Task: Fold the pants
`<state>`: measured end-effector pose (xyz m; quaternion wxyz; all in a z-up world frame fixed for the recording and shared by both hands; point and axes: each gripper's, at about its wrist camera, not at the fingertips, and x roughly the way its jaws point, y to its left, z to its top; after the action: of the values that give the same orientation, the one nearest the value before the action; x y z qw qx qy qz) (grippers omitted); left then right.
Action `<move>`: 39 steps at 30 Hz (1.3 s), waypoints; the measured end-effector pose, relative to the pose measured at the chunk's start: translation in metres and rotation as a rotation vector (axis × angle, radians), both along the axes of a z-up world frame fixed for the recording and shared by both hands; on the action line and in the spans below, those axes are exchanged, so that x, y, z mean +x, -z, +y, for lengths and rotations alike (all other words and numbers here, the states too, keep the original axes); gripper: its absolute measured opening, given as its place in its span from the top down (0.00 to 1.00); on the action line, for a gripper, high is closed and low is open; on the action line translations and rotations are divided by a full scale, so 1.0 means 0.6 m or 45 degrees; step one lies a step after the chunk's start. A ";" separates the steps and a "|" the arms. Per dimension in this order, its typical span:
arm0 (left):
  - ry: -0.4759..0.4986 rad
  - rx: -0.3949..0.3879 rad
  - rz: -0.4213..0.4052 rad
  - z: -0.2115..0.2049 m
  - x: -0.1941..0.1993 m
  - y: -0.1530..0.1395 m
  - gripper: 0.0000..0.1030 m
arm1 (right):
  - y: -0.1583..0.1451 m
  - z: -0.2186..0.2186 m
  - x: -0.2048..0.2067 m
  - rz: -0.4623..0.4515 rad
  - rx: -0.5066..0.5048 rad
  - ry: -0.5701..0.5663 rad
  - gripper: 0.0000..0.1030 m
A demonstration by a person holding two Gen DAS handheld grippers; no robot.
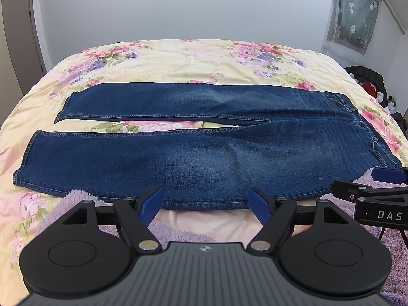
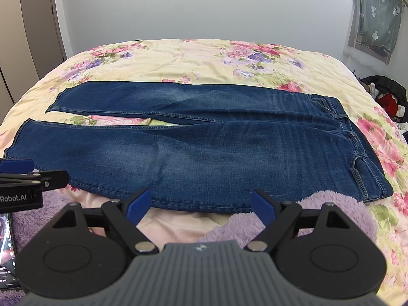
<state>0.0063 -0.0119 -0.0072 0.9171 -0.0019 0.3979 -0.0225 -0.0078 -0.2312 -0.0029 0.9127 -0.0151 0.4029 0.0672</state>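
Observation:
A pair of blue jeans (image 1: 204, 158) lies flat across the flowered bedspread (image 1: 178, 56), waistband to the right, both legs spread apart and running left. It also shows in the right wrist view (image 2: 216, 148). My left gripper (image 1: 206, 201) is open and empty, just in front of the near leg's lower edge. My right gripper (image 2: 201, 201) is open and empty, at the near edge close to the hip. Its side shows at the right of the left wrist view (image 1: 377, 186). The left gripper's side shows at the left of the right wrist view (image 2: 28, 178).
A fuzzy purple blanket (image 2: 331, 214) lies along the near edge of the bed. A phone (image 2: 6, 250) lies at the near left. A pile of dark clothes (image 2: 387, 94) sits off the bed's right side. A wall stands behind the bed.

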 end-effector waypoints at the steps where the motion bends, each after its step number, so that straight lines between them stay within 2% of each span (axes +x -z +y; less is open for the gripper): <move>1: 0.000 -0.002 0.000 0.001 -0.001 0.000 0.14 | 0.000 -0.001 0.000 0.001 0.000 0.000 0.21; 8: -0.006 0.000 0.009 0.010 0.002 0.002 0.14 | 0.003 -0.003 0.001 0.004 -0.005 -0.005 0.21; 13: -0.014 0.049 -0.003 0.040 0.007 -0.004 0.14 | 0.005 -0.023 0.009 -0.026 -0.025 -0.004 0.21; 20: -0.134 0.152 -0.024 0.157 0.032 -0.027 0.18 | 0.005 -0.127 0.051 -0.117 -0.047 0.047 0.21; 26: -0.169 0.286 -0.019 0.238 0.061 -0.023 0.23 | -0.006 -0.242 0.109 -0.076 -0.173 0.113 0.22; 32: -0.139 0.406 0.008 0.292 0.094 -0.004 0.23 | -0.048 -0.360 0.160 -0.044 -0.340 0.144 0.43; 35: -0.011 0.437 0.023 0.311 0.104 0.010 0.23 | -0.072 -0.417 0.187 -0.017 -0.425 0.146 0.51; 37: 0.062 0.468 0.039 0.319 0.109 0.019 0.23 | -0.081 -0.454 0.202 -0.010 -0.501 0.154 0.62; 39: 0.126 0.534 0.065 0.328 0.116 0.032 0.23 | -0.083 -0.491 0.210 0.002 -0.561 0.134 0.64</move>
<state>0.0757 0.1852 -0.0266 0.8849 0.2079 0.4165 0.0158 0.1179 -0.5258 0.0471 0.8892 -0.1932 0.4089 -0.0701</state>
